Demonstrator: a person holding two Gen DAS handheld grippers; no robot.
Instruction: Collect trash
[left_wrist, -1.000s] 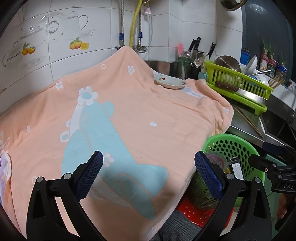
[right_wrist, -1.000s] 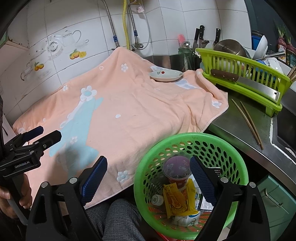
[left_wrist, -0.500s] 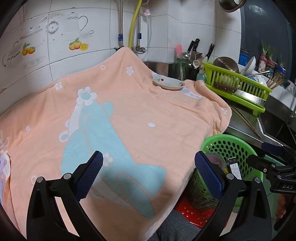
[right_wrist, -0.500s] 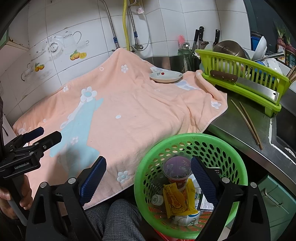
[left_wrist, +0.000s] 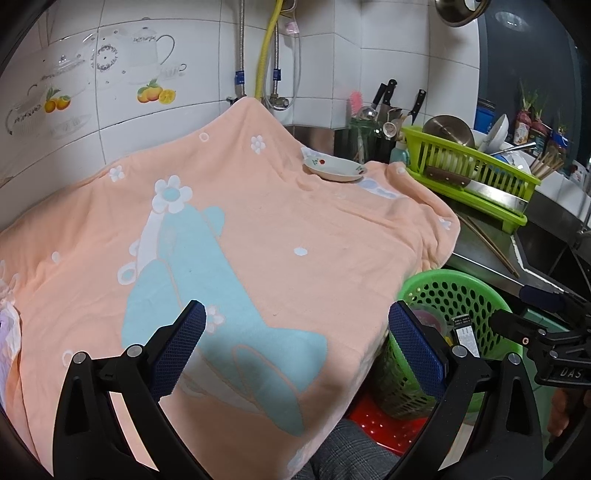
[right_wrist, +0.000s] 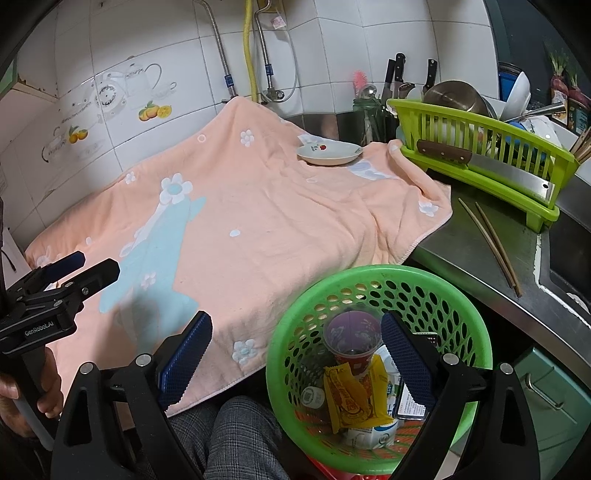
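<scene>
Your left gripper (left_wrist: 295, 347) hangs with its blue-padded jaws spread wide and nothing between them, over the near edge of the peach towel with pale blue and white flower print (left_wrist: 240, 229) that covers the counter. On that towel, toward the far right corner, sits a small white ceramic dish with a red motif (left_wrist: 334, 170), well apart from both tools. Just right of the towel's hanging edge, and below counter level, stands the round green perforated plastic basket (right_wrist: 369, 273); in your left wrist view it shows behind the right finger of that gripper. Your right gripper (right_wrist: 295, 354) is likewise spread wide and empty, held above the basket's left rim, with its right finger over the basket's mouth and its left finger over the towel's front edge. The trash lies inside the basket, directly below and between those fingers: a clear plastic cup with a purple print (right_wrist: 352, 339) standing upright, a crumpled yellow snack wrapper (right_wrist: 351, 397) leaning in front of it, a small white bottle cap (right_wrist: 312, 397) to the wrapper's left, and a white carton (right_wrist: 373, 437) at the bottom. Further right on the steel counter lie two wooden chopsticks (right_wrist: 491, 243), beside the lime green plastic dish rack (right_wrist: 480, 147).
</scene>
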